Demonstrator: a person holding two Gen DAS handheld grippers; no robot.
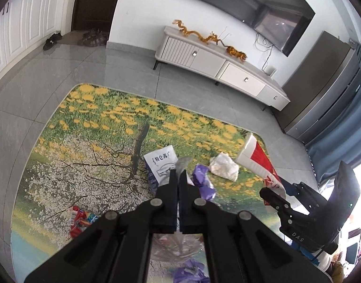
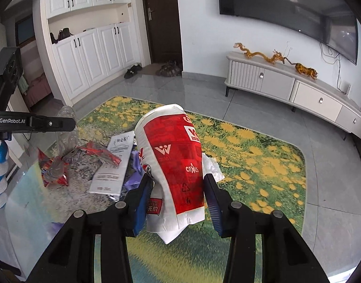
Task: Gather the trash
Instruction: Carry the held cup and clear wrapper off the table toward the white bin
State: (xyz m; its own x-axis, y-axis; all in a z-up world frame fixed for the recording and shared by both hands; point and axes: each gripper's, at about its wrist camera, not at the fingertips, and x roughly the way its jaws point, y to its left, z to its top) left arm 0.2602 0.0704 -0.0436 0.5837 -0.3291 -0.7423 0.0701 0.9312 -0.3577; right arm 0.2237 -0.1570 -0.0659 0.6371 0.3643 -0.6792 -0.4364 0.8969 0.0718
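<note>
We get bright daylight from the right, glare on the glossy grey tile floor (image 1: 123, 70), heavy fisheye bending and dark vignetted corners, slight motion blur.

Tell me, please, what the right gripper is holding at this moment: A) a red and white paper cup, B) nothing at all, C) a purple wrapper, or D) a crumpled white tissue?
A: in the right wrist view the right gripper has its fingers on both sides of the crushed red and white paper cup, raised above the flowered rug.
</note>
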